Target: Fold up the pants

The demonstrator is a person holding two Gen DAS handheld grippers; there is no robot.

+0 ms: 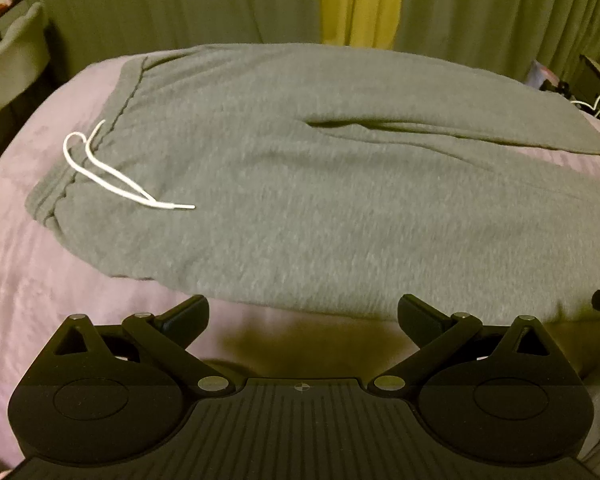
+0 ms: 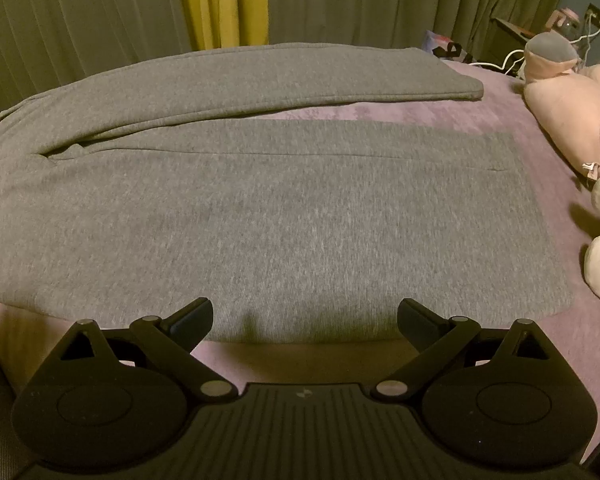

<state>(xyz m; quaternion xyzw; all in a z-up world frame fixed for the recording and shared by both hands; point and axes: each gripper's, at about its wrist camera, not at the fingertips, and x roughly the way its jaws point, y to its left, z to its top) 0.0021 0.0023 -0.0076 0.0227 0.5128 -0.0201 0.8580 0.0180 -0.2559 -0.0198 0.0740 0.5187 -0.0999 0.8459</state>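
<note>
On a purple bedspread (image 2: 380, 110), grey pants (image 2: 260, 208) spread flat, green curtains (image 2: 80, 12) behind

Matt grey knit cloth is seen in the pants (image 1: 320, 200); soft lilac fabric in the bedspread (image 1: 16, 280); matt black plastic in both grippers.

bedroom: bed (image 2: 500, 120), curtains (image 2: 80, 40), plush toys (image 2: 568, 92)

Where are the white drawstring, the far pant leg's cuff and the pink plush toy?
white drawstring (image 1: 112, 178): left wrist view, on the crossed cords.
far pant leg's cuff (image 2: 580, 90): right wrist view, on its hemmed end.
pink plush toy (image 2: 568, 100): right wrist view, on its body.
</note>
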